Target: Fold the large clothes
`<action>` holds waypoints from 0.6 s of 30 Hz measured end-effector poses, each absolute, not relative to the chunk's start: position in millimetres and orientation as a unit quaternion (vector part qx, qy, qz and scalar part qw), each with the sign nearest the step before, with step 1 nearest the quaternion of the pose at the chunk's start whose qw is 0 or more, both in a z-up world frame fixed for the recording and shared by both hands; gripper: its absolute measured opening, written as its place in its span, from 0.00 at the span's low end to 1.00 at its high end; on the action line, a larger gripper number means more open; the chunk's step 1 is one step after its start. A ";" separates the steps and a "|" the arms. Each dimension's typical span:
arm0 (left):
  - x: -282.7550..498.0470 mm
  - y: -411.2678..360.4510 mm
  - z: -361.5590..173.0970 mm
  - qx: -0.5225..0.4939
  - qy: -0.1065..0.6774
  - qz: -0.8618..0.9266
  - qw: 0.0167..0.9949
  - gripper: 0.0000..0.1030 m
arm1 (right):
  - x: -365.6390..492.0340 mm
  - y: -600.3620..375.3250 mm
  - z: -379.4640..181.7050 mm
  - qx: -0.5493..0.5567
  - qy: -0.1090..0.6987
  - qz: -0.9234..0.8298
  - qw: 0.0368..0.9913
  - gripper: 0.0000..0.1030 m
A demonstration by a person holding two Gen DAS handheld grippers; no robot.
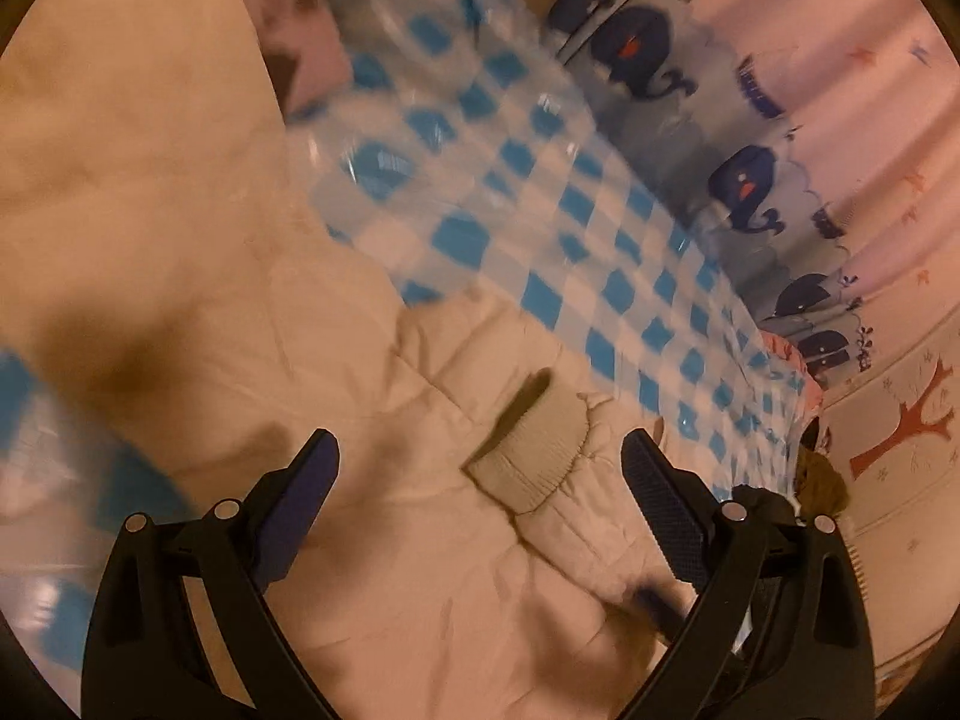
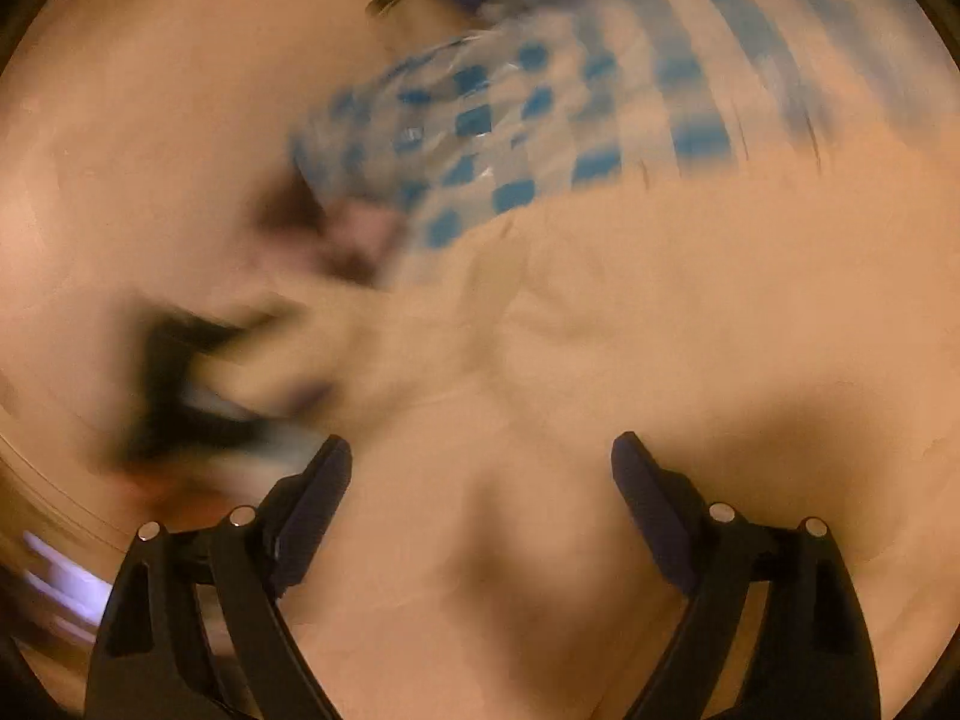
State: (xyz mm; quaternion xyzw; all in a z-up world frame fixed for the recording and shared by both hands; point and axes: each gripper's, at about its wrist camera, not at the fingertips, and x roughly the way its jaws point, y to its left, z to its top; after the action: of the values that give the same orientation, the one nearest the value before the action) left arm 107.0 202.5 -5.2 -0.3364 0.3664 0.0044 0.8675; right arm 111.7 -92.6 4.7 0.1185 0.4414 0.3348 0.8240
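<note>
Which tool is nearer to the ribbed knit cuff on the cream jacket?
Left. The left tool is open with the ribbed cuff lying between its fingers. The right tool is open over plain jacket fabric; no cuff shows in its blurred view.

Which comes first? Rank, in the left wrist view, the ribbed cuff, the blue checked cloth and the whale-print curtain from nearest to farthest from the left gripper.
From the left gripper:
1. Ribbed cuff of the cream jacket, just ahead between the open fingers.
2. Blue checked cloth, beyond the jacket, centre and right.
3. Whale-print curtain, behind the cloth, upper right.
</note>
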 end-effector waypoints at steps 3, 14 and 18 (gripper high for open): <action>89.8 214.8 3.2 -0.330 0.346 0.021 0.878 0.89 | 122.9 -14.8 1.8 -0.118 0.425 0.270 0.856 0.83; 82.7 226.4 10.9 -0.343 0.336 -0.004 0.877 0.89 | 145.2 -47.6 -10.3 -0.098 0.456 0.286 0.837 0.27; 81.0 229.6 11.0 -0.342 0.334 0.007 0.878 0.89 | 126.0 -30.4 -20.1 -0.136 0.463 0.323 0.814 0.75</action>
State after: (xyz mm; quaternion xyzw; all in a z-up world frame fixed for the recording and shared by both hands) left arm 81.0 229.6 11.0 -0.3420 0.3345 0.0066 0.8781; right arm 126.0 -30.4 -20.1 -0.1356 0.4629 0.3228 0.8143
